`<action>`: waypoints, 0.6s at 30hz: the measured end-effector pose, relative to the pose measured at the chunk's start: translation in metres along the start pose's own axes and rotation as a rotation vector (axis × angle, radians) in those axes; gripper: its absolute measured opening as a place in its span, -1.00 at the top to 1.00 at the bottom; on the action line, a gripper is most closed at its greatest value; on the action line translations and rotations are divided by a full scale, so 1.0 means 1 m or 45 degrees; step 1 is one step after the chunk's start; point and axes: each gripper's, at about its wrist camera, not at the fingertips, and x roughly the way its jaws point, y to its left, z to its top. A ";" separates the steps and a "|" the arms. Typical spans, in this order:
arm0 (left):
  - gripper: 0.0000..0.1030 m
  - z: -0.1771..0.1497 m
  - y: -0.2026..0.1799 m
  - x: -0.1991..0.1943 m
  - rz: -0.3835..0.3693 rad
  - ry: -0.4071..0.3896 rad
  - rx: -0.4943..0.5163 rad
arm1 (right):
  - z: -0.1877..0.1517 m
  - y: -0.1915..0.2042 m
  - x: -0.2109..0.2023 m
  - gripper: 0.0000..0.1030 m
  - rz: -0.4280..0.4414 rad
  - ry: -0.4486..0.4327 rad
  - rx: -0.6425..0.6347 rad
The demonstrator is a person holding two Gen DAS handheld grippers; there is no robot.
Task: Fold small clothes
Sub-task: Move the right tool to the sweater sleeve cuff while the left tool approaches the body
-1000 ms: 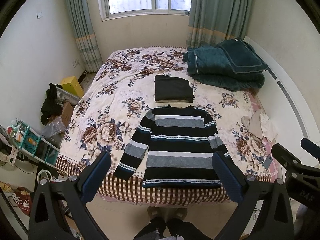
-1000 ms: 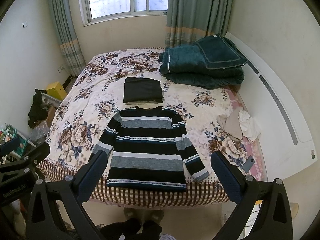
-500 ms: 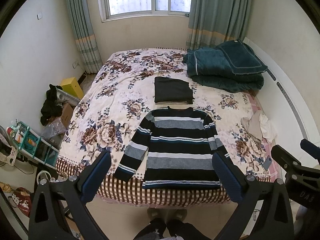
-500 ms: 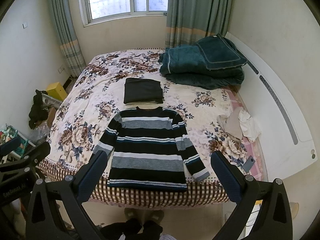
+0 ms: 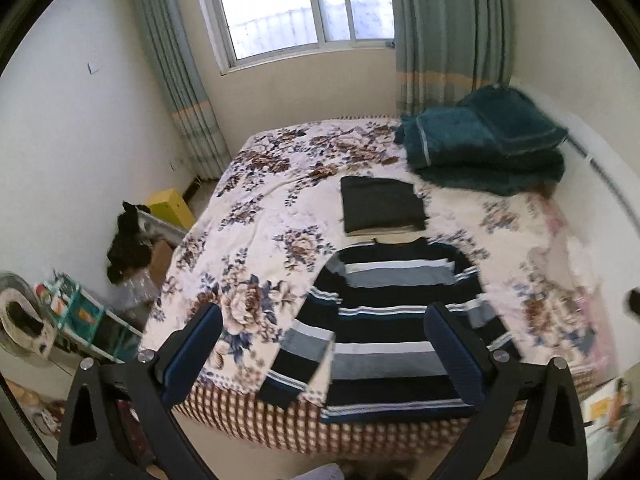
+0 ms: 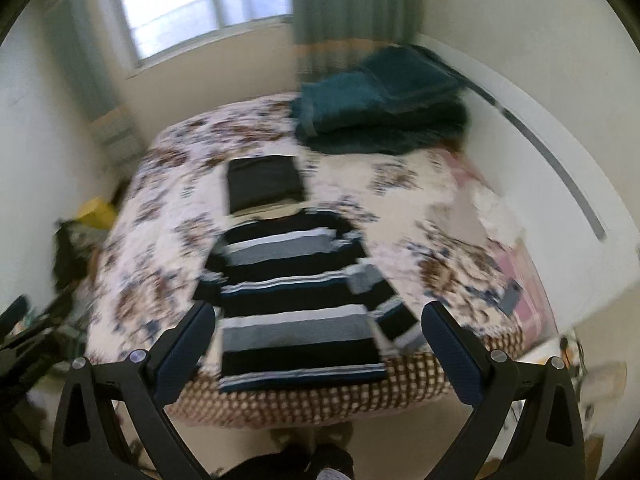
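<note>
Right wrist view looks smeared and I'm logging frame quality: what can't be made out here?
- Right wrist view: motion blur smears the striped sweater edges.
- Left wrist view: left gripper finger covers the sweater's right hem.
- Small item near the bed edge: blurred, unidentifiable.

The whole right wrist view is smeared by motion, so the floral bedspread (image 6: 168,216) shows only as streaks. At the lower right of the left wrist view, the right-hand pad of the left hand-held gripper (image 5: 326,354) hides part of the striped sweater (image 5: 384,320). Pale clothes (image 5: 560,256) at the bed's right edge (blurred) cannot be identified.
</note>
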 end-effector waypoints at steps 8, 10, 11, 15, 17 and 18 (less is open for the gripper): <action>-1.00 -0.027 -0.037 0.129 0.033 0.199 -0.075 | -0.018 -0.143 0.165 -1.00 -0.186 0.265 0.280; -1.00 -0.035 -0.054 0.163 0.129 0.255 -0.056 | -0.033 -0.188 0.213 -1.00 -0.185 0.351 0.355; -1.00 -0.039 -0.061 0.174 0.156 0.280 -0.052 | -0.043 -0.215 0.247 -1.00 -0.175 0.416 0.402; -1.00 -0.061 -0.093 0.234 0.248 0.400 -0.053 | -0.087 -0.287 0.365 -1.00 -0.145 0.619 0.522; -1.00 -0.075 -0.110 0.266 0.286 0.445 -0.039 | -0.112 -0.308 0.419 -1.00 -0.135 0.691 0.538; -1.00 -0.081 -0.121 0.284 0.302 0.476 -0.031 | -0.123 -0.314 0.439 -1.00 -0.142 0.718 0.538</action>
